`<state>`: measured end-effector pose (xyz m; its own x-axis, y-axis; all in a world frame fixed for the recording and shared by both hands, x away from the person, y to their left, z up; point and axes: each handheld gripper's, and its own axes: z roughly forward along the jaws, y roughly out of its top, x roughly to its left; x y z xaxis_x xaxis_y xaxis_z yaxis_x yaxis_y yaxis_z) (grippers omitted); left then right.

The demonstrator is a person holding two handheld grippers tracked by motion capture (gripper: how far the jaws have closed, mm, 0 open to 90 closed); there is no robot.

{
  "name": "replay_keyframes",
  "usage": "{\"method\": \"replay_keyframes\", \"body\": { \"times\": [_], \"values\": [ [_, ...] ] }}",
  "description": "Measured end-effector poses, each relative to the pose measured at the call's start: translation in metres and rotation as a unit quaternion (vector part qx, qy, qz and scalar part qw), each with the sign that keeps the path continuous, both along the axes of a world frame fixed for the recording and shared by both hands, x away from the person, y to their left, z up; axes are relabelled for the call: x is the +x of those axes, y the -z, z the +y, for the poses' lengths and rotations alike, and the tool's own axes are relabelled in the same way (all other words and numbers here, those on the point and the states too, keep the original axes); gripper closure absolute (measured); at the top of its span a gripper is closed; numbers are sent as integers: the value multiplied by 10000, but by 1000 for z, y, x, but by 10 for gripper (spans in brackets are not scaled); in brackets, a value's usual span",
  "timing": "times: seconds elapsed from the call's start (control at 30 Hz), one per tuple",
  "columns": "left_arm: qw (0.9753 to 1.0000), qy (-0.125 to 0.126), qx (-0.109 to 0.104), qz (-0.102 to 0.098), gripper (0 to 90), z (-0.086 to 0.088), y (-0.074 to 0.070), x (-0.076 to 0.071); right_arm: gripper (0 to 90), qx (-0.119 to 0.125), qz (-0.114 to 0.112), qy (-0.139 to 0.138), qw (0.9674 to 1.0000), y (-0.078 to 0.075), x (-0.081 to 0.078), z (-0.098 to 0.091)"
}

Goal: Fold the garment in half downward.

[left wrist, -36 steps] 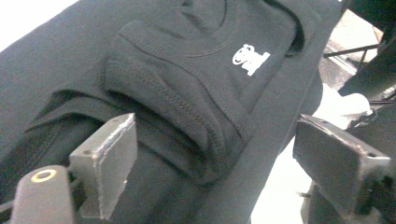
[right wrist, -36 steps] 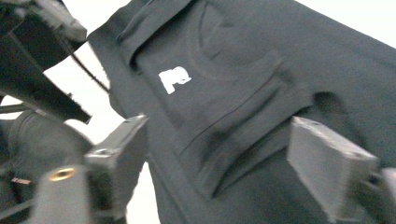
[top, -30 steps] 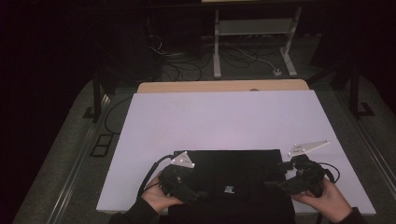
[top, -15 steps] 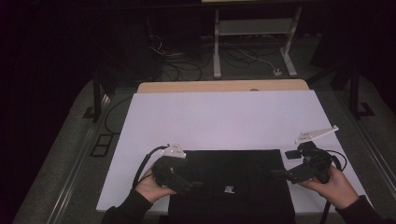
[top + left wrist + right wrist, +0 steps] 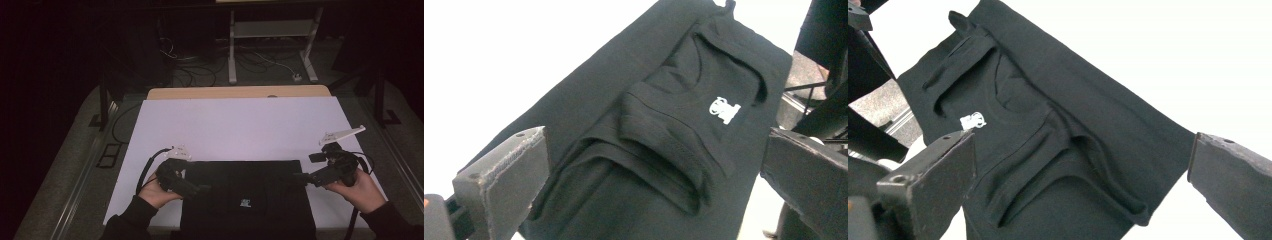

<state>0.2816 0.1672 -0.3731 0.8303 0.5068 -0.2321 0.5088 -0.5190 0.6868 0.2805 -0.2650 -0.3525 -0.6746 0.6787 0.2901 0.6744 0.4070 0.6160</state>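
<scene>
A dim room with cables and a metal frame on the floor is seen in the upper part of the high view, and below it a table [image 5: 240,92] covered by a white sheet [image 5: 240,125] takes up the middle of the frame. At the lower left of that view the left gripper [image 5: 202,188] is held at the left edge of a folded black garment [image 5: 247,197], which lies at the near edge of the sheet, in the lower centre of the frame, with a small white logo [image 5: 245,203] on it. In the left gripper view its jaws are seen spread wide, with nothing between them but the garment [image 5: 664,135] lying beyond. At the lower right of the high view the right gripper [image 5: 299,177] is pointed at the garment's right edge; in the right gripper view its jaws are likewise wide apart and nothing is held. The step in hand is judged to be a pause between folds, both grippers being free of the cloth. For the next move, the two side edges would probably need to be pinched together so that the garment can be folded again or lifted evenly.
</scene>
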Motion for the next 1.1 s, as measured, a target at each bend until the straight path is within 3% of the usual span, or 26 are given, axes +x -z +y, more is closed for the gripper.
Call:
{"method": "replay_keyframes", "body": {
  "times": [0.37,0.57,0.77,0.83,1.1],
  "values": [
    [9999,-95,-62,72,0,4,1,18,0,23,0,9,10000,5,14,-5],
    [9996,-228,-128,93,0,9,3,26,0,223,-44,326,9992,10,24,-8],
    [9991,-370,-179,79,0,14,6,36,0,326,5,412,9986,17,33,-6],
    [9987,-433,-222,113,0,15,7,38,0,224,-96,444,9987,19,34,-4],
    [9984,-464,-268,172,0,21,11,47,0,181,-30,429,9989,26,43,-4]
  ]
}}
